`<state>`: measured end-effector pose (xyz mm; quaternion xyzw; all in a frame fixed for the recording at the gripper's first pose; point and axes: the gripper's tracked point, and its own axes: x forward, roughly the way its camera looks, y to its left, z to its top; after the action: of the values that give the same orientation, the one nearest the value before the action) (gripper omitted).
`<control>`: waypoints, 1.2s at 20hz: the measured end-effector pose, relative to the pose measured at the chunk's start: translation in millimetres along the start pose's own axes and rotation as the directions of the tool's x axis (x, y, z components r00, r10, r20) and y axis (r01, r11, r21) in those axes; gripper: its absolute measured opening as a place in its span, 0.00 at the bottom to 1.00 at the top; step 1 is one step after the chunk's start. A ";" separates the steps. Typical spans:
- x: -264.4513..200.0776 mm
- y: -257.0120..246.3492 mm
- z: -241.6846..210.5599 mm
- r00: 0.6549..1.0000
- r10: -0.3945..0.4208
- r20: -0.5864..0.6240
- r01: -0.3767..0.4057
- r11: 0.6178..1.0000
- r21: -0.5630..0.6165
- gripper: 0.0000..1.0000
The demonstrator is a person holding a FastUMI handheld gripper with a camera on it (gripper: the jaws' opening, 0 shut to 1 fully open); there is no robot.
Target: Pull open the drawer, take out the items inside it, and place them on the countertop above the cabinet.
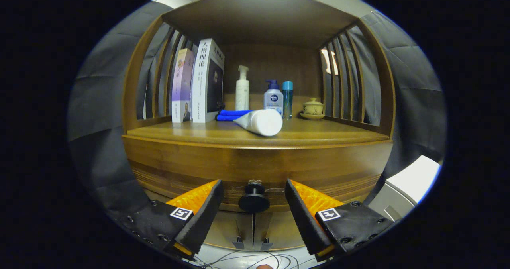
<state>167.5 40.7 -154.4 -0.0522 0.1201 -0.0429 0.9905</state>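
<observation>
The wooden cabinet's drawer front (257, 167) is closed, and its black round knob (254, 199) sits between my two fingers, slightly beyond their tips. My gripper (253, 195) is open, with a black-and-orange finger (203, 213) on each side of the knob and neither touching it. Above the drawer lies the countertop (199, 131). On it a white tube (261, 121) lies on its side near the front. The drawer's inside is hidden.
On the countertop stand two books (199, 85) at the left, a blue cloth (231, 114), a white pump bottle (242, 89), a blue-capped pump bottle (273, 97), a slim blue bottle (287, 99) and a small lidded cup (313, 108). Slatted sides and a shelf roof enclose the space. Two lower doors (253, 229) sit below the drawer; cables lie on the floor.
</observation>
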 end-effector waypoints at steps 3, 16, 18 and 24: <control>-32.2 -8.7 25.4 0.999 0.022 0.041 -0.022 1.000 0.010 0.98; -163.3 -55.7 92.5 0.984 0.107 0.141 -0.105 0.994 -0.016 0.98; -177.0 -60.3 100.3 0.979 0.112 0.168 -0.111 0.994 -0.011 0.98; -195.4 -68.4 100.3 0.974 0.118 0.191 -0.119 0.993 -0.010 0.98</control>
<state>-2.2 1.3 -4.1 -0.0479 0.0272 0.0213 0.9983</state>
